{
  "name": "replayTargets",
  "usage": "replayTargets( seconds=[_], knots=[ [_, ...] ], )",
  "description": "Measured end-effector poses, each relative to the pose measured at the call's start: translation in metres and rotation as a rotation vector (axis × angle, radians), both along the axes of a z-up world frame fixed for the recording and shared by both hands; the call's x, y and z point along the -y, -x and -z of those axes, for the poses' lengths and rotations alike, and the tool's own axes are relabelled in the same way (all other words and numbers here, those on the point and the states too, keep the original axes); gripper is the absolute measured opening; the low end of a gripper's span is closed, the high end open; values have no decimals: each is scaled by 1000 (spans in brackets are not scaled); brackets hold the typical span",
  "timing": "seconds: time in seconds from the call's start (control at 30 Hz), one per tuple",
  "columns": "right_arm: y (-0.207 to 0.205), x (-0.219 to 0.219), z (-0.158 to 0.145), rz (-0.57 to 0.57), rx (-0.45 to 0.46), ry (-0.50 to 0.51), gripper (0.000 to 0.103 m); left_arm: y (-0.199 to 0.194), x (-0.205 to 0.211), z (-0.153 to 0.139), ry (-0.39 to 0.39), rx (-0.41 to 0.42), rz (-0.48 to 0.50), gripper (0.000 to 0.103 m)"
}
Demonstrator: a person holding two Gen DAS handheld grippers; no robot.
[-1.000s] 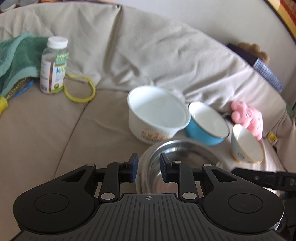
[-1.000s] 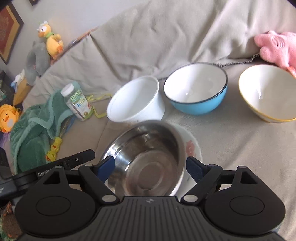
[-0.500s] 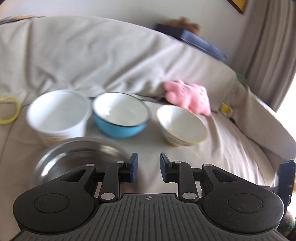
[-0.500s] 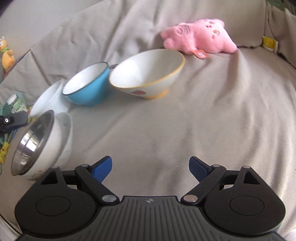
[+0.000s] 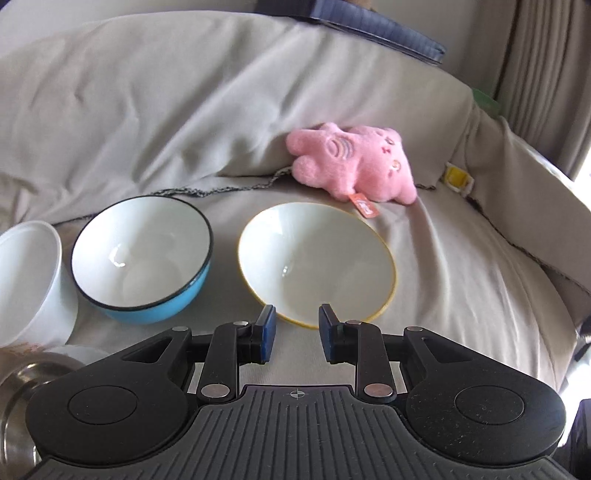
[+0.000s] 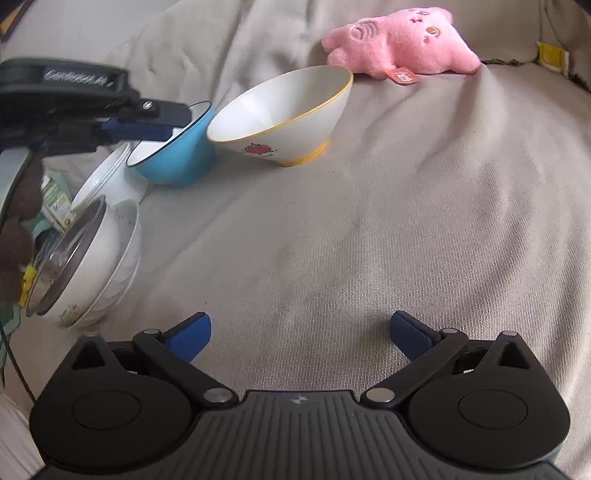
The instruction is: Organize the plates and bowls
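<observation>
A white bowl with a yellow rim [image 5: 317, 258] [image 6: 284, 110] stands on the beige sofa seat. My left gripper [image 5: 296, 332] hovers at its near rim, fingers a narrow gap apart and gripping nothing. Left of it are a blue bowl [image 5: 144, 251] [image 6: 177, 158] and a white tub [image 5: 26, 273]. A steel bowl [image 6: 66, 258] lies tilted inside a white patterned bowl [image 6: 107, 273]. My right gripper [image 6: 300, 332] is low over bare cushion, its jaws opening wide with nothing between them. In the right wrist view the left gripper [image 6: 162, 118] reaches in from the upper left, above the blue bowl.
A pink plush toy [image 5: 354, 162] [image 6: 399, 44] lies behind the yellow-rimmed bowl against the sofa back. A grey cord [image 5: 221, 190] runs along the seat crease. A yellow tag [image 5: 458, 177] is further right, a dark blue book [image 5: 369, 26] tops the backrest, and a green-labelled bottle [image 6: 55, 199] stands far left.
The left gripper swung right, from the steel bowl and white tub to the yellow-rimmed bowl. The right gripper left the steel bowl, moved right and down over bare cushion, and its jaws widened.
</observation>
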State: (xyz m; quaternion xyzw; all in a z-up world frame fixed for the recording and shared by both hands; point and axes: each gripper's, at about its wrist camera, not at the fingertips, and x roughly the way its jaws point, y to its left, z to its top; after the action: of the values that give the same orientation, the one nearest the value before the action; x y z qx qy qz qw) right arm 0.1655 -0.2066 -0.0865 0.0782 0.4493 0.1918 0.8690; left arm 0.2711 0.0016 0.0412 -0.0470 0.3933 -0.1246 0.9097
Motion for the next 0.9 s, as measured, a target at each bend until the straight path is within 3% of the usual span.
replayTargets(
  seconds=[0.17, 0.33, 0.37, 0.47, 0.57, 0.6, 0.7, 0.77, 0.9],
  knots=[
    [-11, 5, -15, 65, 90, -48, 95, -46, -7, -6, -17, 61, -36, 28],
    [-62, 9, -47, 201, 157, -109, 95, -100, 9, -5, -135, 57, 29, 28],
    [-73, 7, -50, 223, 158, -119, 92, -110, 13, -2, -158, 41, 37, 28],
    [-106, -2, -48, 260, 149, -153, 66, -139, 22, 14, -187, -59, 27, 28],
    [-119, -6, -35, 260, 137, -152, 64, -154, 23, 25, -151, -108, 28, 30],
    [-120, -8, -30, 242, 131, -159, 58, -156, 24, 27, -150, -107, 38, 31],
    [-124, -8, -22, 187, 90, -230, 42, -159, 33, 37, -174, -125, 77, 42],
    [-126, -5, -20, 186, 70, -258, 39, -158, 41, 41, -208, -135, 87, 48],
    [-127, 1, -19, 184, 39, -297, 34, -159, 46, 41, -247, -160, 85, 51]
  ],
)
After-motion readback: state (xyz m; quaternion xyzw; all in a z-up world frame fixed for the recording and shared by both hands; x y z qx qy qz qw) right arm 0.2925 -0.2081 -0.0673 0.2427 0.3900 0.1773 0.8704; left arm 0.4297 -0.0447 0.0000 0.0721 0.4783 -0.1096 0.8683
